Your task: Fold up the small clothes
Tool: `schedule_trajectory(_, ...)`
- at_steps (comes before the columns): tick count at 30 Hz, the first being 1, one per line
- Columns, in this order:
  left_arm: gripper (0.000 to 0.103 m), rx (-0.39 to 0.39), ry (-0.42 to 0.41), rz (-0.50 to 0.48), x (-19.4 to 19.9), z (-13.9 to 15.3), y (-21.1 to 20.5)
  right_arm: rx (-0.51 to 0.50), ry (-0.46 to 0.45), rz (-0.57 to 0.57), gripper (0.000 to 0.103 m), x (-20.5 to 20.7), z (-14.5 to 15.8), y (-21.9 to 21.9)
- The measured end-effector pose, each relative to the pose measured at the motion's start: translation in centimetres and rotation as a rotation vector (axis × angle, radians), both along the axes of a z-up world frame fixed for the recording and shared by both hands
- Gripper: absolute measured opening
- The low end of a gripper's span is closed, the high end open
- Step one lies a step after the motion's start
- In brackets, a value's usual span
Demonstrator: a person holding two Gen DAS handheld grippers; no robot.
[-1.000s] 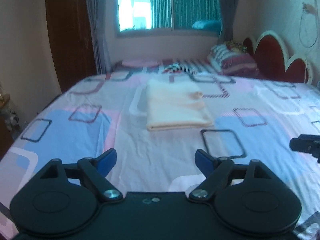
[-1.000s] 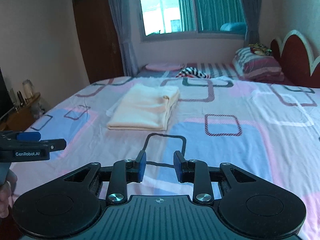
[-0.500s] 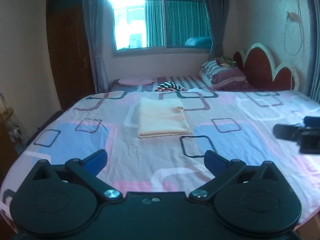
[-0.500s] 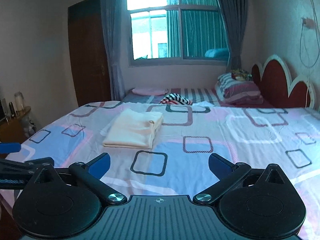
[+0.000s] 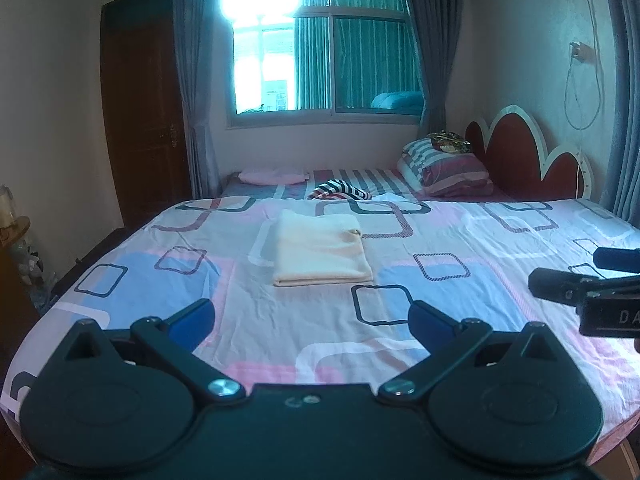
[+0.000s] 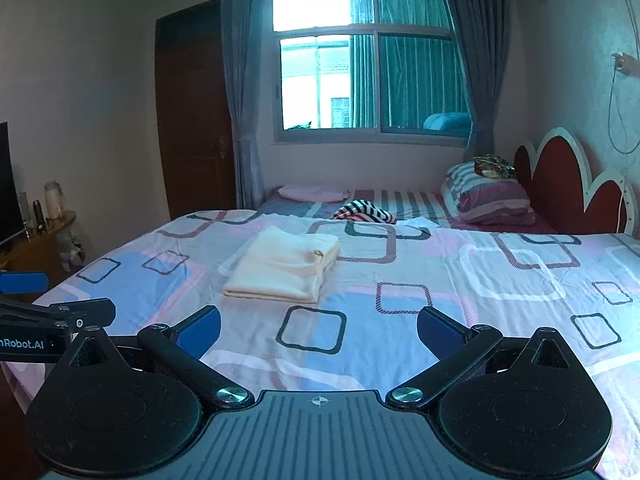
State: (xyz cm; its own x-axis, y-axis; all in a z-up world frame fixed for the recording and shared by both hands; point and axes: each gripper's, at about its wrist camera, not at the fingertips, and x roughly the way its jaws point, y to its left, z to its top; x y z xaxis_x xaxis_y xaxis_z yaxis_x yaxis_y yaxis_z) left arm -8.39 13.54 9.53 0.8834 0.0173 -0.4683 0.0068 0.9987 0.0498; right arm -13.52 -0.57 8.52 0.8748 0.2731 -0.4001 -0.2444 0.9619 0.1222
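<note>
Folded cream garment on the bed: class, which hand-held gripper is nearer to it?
Left. The left hand-held gripper faces the folded cream garment almost head-on; the right hand-held gripper sits off to its right. Both have just been opening, nothing between their jaws.

"nRobot.AI" on left hand-held gripper; "DA" on right hand-held gripper

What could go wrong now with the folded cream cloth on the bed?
1. The folded cream cloth has a loose flap at its far right corner; a nudge might open it.
2. The sheet is wrinkled, so pulling it could shift the stack.
3. Both tools, left and right, hang open; they might collide.
</note>
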Motion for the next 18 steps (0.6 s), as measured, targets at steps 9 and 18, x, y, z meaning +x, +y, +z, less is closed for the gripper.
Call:
schedule_trajectory(9,0.103,0.0,-0.01,-0.013,-0.16,0.12,-0.29,0.0,0.004,-0.013,0.103,-0.41,0.13,-0.69)
schedule_trajectory(18,0.103,-0.001,-0.016,-0.01,0.04,0.11,-0.07,-0.007,-0.002,-0.003,0.103,-0.47,0.24,-0.76)
